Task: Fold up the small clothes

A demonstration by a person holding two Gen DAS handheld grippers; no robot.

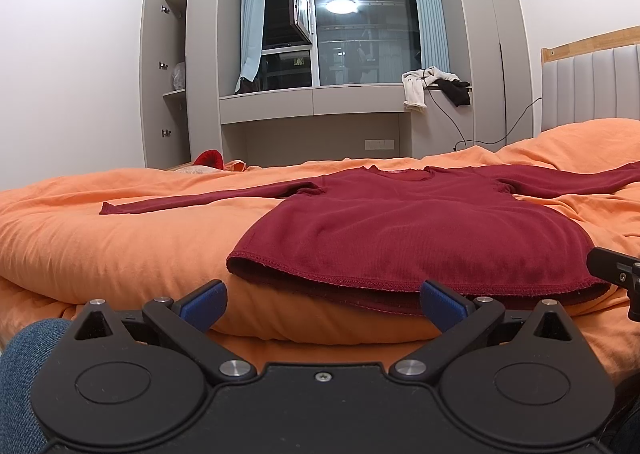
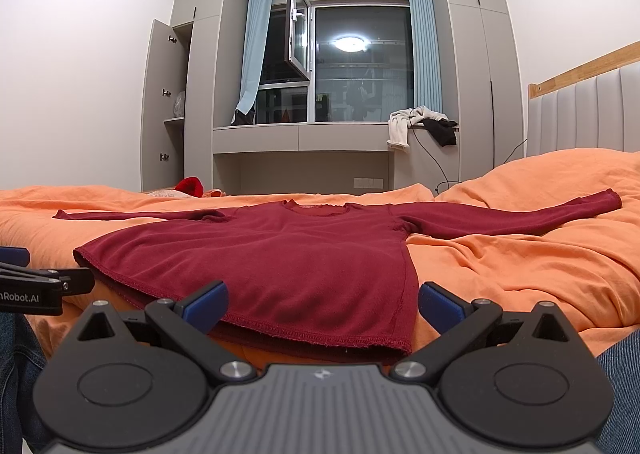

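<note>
A dark red long-sleeved top (image 1: pixel 408 226) lies flat on the orange bedcover (image 1: pixel 120 238), hem toward me, both sleeves spread out sideways. It also shows in the right wrist view (image 2: pixel 280 258). My left gripper (image 1: pixel 322 304) is open and empty, just short of the hem's left part. My right gripper (image 2: pixel 322 304) is open and empty, just short of the hem's right corner. The right gripper's edge shows in the left wrist view (image 1: pixel 616 270); the left gripper's edge shows in the right wrist view (image 2: pixel 36 286).
A padded headboard (image 2: pixel 580 114) stands at the right. Beyond the bed are a window (image 2: pixel 352 66), a grey ledge with white and black clothes (image 2: pixel 420 126) and an open cupboard (image 2: pixel 168 110). A red item (image 2: pixel 190 186) lies past the bed's far edge.
</note>
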